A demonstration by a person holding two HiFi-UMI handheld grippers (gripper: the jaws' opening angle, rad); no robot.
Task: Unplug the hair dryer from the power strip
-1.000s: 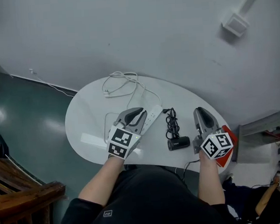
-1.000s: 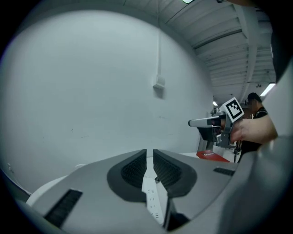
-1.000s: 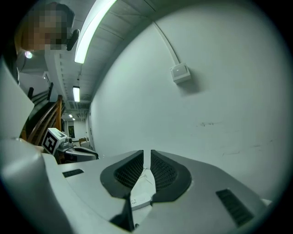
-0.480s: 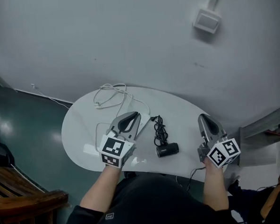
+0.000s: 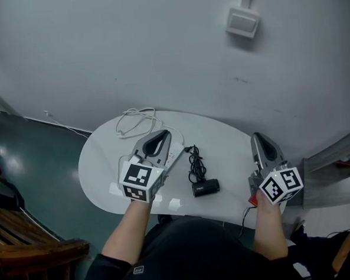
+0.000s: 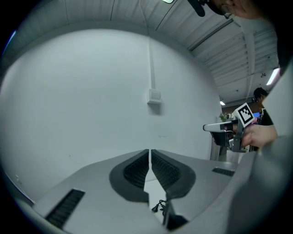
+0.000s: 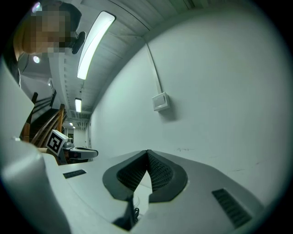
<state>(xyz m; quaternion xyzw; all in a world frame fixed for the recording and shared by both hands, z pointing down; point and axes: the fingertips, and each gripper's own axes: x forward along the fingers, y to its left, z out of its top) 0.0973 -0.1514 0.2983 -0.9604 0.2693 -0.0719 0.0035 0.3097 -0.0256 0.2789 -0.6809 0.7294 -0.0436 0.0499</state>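
A small black hair dryer (image 5: 205, 188) lies on the white oval table (image 5: 99, 165). Its black cord (image 5: 194, 163) is bundled just behind it, the plug end lying loose on the tabletop. The white power strip (image 5: 177, 154) shows only as a sliver beside my left gripper (image 5: 160, 135), which hovers over it, shut and empty. My right gripper (image 5: 259, 138) hangs at the table's right edge, away from the dryer, shut on nothing. The left gripper view shows the shut left gripper (image 6: 149, 151) with the cord (image 6: 160, 206) far below. In the right gripper view the right gripper (image 7: 147, 151) is also closed.
A white cable (image 5: 135, 121) loops on the table's far left side. A grey wall with a switch box (image 5: 241, 21) stands behind the table. A wooden chair (image 5: 34, 248) is at lower left, a grey shelf (image 5: 335, 156) at right, and a red object (image 5: 252, 200) by my right hand.
Both grippers have lifted off the table. The right one has drifted right, away from the hair dryer, toward the table's edge. The dryer and cord lie as before.
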